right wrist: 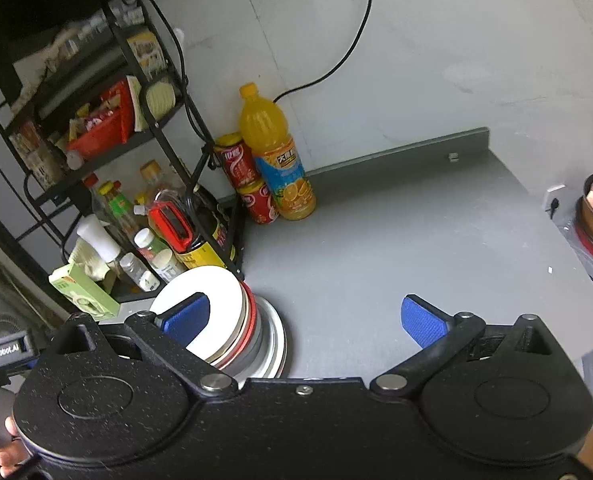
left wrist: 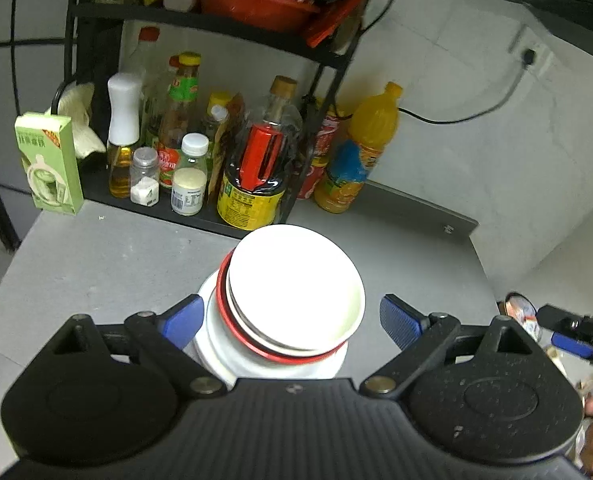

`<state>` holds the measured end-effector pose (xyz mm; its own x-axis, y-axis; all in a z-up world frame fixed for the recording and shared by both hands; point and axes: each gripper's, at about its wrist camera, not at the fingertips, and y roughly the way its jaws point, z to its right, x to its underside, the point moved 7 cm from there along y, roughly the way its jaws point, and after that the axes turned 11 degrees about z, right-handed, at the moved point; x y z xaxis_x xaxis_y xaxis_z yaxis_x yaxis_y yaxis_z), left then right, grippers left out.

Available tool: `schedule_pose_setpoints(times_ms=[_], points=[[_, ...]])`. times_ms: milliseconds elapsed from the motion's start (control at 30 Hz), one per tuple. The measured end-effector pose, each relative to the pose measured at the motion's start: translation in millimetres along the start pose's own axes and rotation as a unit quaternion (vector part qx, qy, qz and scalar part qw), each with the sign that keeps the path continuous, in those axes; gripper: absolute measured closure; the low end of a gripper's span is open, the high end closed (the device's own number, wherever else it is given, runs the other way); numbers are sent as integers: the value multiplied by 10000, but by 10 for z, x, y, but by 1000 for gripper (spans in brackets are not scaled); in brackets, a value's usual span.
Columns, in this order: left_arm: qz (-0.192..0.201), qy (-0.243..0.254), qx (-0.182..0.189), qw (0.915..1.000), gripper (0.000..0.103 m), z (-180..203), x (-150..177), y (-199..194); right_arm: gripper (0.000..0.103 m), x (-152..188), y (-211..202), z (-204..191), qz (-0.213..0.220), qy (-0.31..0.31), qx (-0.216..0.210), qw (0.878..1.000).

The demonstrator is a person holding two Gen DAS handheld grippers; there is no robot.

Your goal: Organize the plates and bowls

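Both grippers' jaws are spread wide around nothing, near a white, red-rimmed stack of dishes (left wrist: 292, 300) on the grey counter (left wrist: 108, 264).

Glossy white glazed bowls (left wrist: 296, 292) sit on a matt grey countertop (left wrist: 108, 264), flanked by ribbed blue rubbery fingertips (left wrist: 400, 320) on grainy black plastic.

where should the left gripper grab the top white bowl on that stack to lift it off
Grip the top white bowl at its rim, one finger inside and one outside. The left gripper already hangs open above the stack, so come down from above at the near or right edge. The bowl sits upright and nested in the red-rimmed dish, so its walls are largely hidden; the rim is probably the only free part.
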<state>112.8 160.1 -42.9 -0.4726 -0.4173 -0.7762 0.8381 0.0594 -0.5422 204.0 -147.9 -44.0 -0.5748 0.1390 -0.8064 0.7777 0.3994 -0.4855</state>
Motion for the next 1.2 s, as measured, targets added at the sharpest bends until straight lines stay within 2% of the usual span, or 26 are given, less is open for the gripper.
schedule_pose_setpoints(times_ms=[333, 533, 767, 1200], points=[[-71, 290, 226, 9993, 5, 112, 181, -482, 0, 155, -626, -108, 321, 30, 215, 9992], [58, 480, 355, 9982, 1, 218, 244, -760, 0, 286, -890, -215, 386, -41, 239, 9990], [51, 645, 451, 9969, 1, 261, 364, -975, 0, 434, -1117, -261, 423, -234, 501, 9976], [126, 820, 406, 9957, 1, 213, 543, -1248, 0, 640, -1367, -360, 360, -479, 632, 9962]])
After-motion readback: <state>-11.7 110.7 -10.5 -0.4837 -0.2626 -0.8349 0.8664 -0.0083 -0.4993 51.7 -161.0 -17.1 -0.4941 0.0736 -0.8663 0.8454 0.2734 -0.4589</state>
